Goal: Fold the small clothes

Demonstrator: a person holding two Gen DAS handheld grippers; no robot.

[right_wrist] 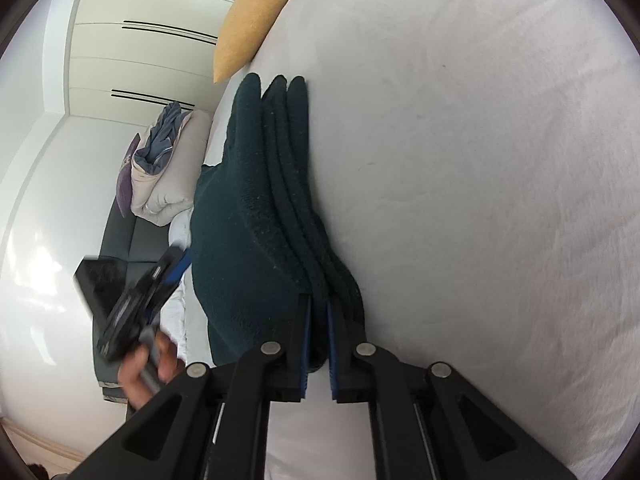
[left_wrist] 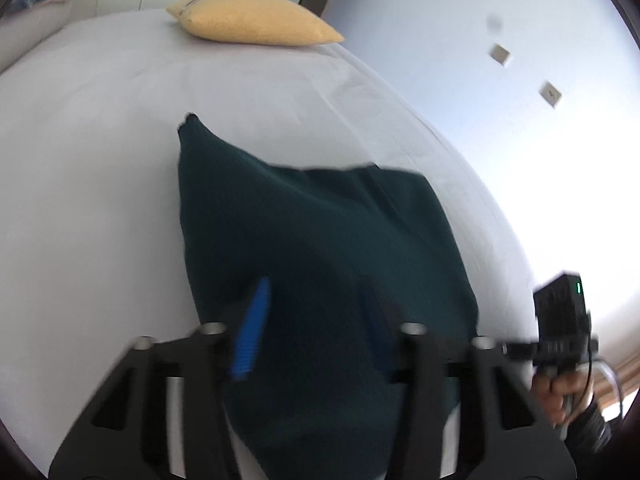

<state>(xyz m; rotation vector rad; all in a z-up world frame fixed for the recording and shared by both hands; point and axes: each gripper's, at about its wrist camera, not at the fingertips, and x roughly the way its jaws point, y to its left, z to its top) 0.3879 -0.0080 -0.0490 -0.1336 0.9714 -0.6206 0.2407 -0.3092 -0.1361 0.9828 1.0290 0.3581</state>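
Observation:
A dark teal knitted garment (left_wrist: 320, 248) lies folded on the white bed (left_wrist: 100, 128). In the right wrist view its stacked folded edges (right_wrist: 280, 184) run away from me. My right gripper (right_wrist: 318, 316) is shut on the near end of these layers, blue pads pressing the cloth. My left gripper (left_wrist: 316, 320) is open above the garment, its left blue pad (left_wrist: 252, 332) visible, the right finger blurred against the cloth. The left gripper also shows in the right wrist view (right_wrist: 132, 308), held in a hand.
A yellow pillow (left_wrist: 252, 16) lies at the far end of the bed. A pile of bedding (right_wrist: 164, 164) sits on a dark sofa (right_wrist: 120, 248) beside the bed. The right gripper's body (left_wrist: 564, 320) and hand show at the bed's right edge.

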